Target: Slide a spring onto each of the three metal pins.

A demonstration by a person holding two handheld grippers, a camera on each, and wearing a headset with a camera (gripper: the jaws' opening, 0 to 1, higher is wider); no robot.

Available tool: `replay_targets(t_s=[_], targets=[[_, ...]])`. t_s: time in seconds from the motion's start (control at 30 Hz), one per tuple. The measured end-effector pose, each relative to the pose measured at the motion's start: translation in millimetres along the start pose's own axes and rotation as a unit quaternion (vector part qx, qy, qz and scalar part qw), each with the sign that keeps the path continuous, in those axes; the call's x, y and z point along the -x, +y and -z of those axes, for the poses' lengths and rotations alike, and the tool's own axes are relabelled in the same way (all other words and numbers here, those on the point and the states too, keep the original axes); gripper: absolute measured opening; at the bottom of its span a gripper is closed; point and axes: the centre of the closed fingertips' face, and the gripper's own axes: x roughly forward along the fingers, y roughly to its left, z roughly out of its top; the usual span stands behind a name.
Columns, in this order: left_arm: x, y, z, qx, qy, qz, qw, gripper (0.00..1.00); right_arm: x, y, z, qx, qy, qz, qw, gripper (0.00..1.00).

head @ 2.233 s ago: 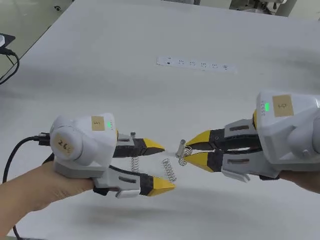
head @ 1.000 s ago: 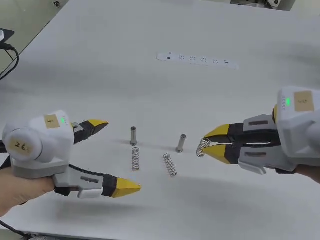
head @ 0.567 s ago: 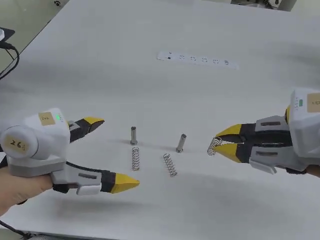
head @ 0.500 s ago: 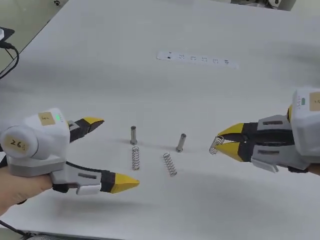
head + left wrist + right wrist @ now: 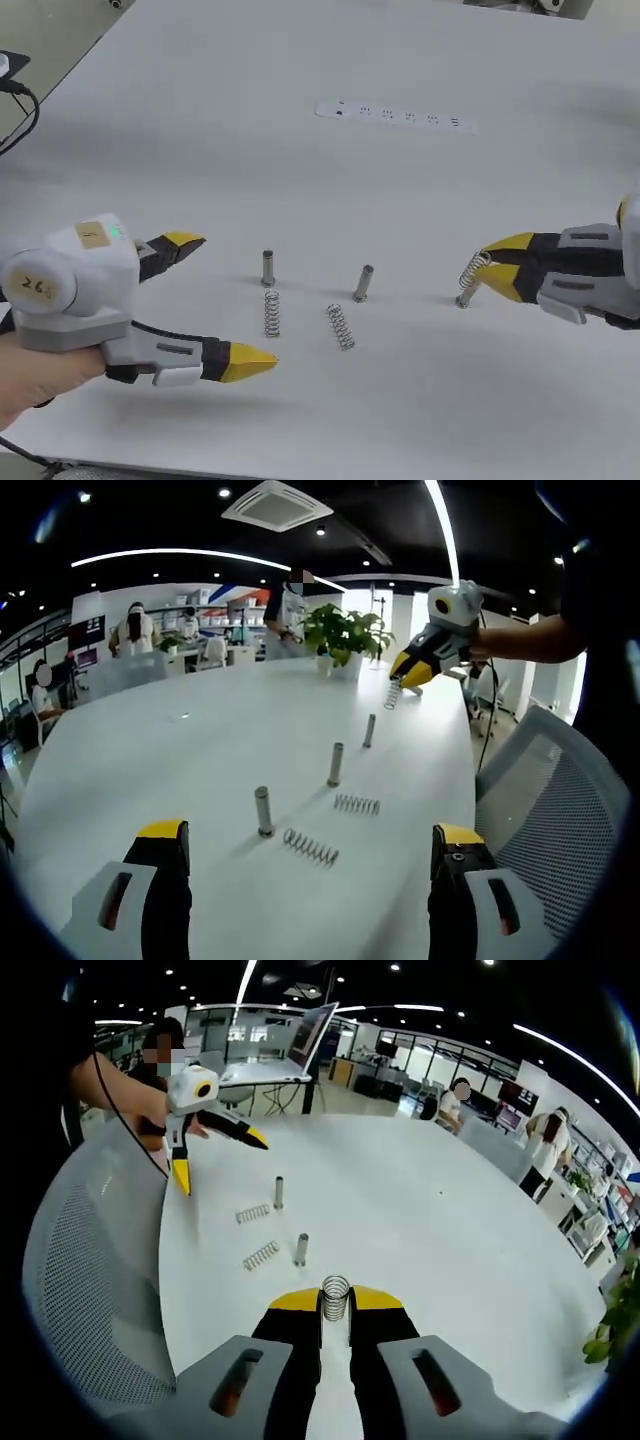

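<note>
Clamping a spring (image 5: 474, 269) in the jaws of your right gripper (image 5: 490, 265), you are holding it at the rightmost pin (image 5: 462, 299) for threading; your left gripper (image 5: 236, 298) jaws are hanging apart, idle.

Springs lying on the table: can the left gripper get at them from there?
Probably yes. The left gripper is open; the left spring and middle spring lie on bare table ahead of it, nothing between.
</note>
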Motion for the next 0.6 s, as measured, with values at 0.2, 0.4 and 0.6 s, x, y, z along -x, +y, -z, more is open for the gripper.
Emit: replay_targets(t_s=[0.2, 0.4, 0.6], targets=[[1.4, 1.7, 0.6, 0.004, -0.003, -0.002, 1.0, 0.98, 3.2, -21.7, 9.3, -0.03, 0.0, 0.039, 0.9988, 0.06], [2.3, 4.3, 1.5, 0.011, -0.002, -0.007, 0.9999, 0.98, 0.4, -27.0, 13.4, -0.045, 0.005, 0.043, 0.9981, 0.06], [2.1, 0.2, 1.4, 0.01, -0.001, -0.003, 0.9999, 0.98, -6.2, -30.2, 17.5, -0.064, 0.01, 0.042, 0.997, 0.06]])
